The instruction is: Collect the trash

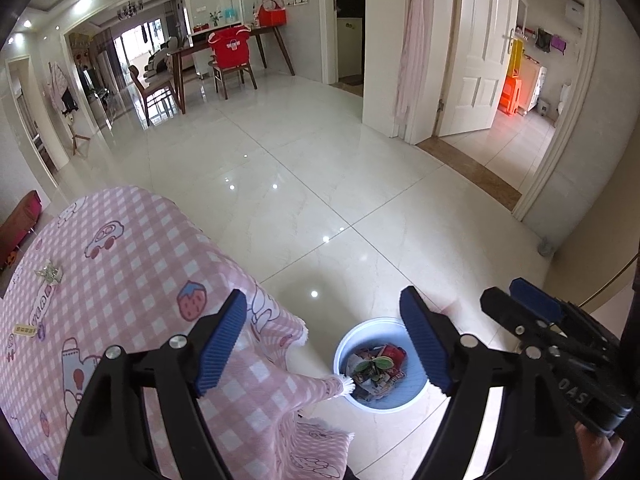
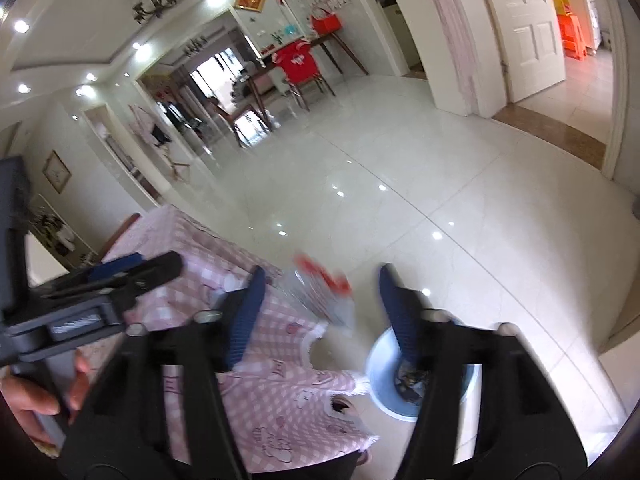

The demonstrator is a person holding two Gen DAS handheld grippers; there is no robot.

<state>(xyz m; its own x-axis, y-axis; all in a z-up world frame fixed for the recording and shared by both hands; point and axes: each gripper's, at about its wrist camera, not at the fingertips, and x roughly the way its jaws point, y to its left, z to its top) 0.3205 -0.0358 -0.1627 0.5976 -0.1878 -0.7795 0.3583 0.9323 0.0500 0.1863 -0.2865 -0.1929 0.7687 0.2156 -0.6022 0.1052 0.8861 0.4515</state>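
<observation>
- Left wrist view: left gripper [image 1: 322, 342] has its jaws spread wide, nothing between the pads.
- The blue-and-white bin [image 1: 378, 402] sits on the floor [image 1: 320, 184], showing through the gap between the jaws, toward 5 o'clock of the gap's middle. It already holds crumpled wrappers [image 1: 378, 366].
- The table under its pink checked cloth [image 1: 132, 264] fills the 9 o'clock side; its draped corner hangs just beside the bin's rim.
- Two scraps left on the table: a small crinkled wrapper [image 1: 49, 274] at about 9 o'clock of the view and a pale strip [image 1: 25, 329] below it. Both lie well apart from these jaws, off to the left.
- The right gripper [image 1: 532, 312] shows at 3 o'clock, seen side-on.
- Right wrist view (blurred): right gripper [image 2: 318, 312] has its jaws standing apart, pads not pressing anything.
- A clear wrapper with red print [image 2: 320, 292] sits in the gap, smeared by motion and touching neither pad. It looks loose, above the cloth edge [image 2: 280, 392].
- The bin [image 2: 384, 376] lies at 5 o'clock from that wrapper, part hidden by the right-hand finger.
- A hand [image 2: 36, 404] grips the left tool's handle at 8 o'clock.
- Judgement: the left hand is the nearer one to the table scraps, so the next pick looks like its job, reaching toward 9 o'clock. Long axis of the strip runs roughly across the view.
</observation>
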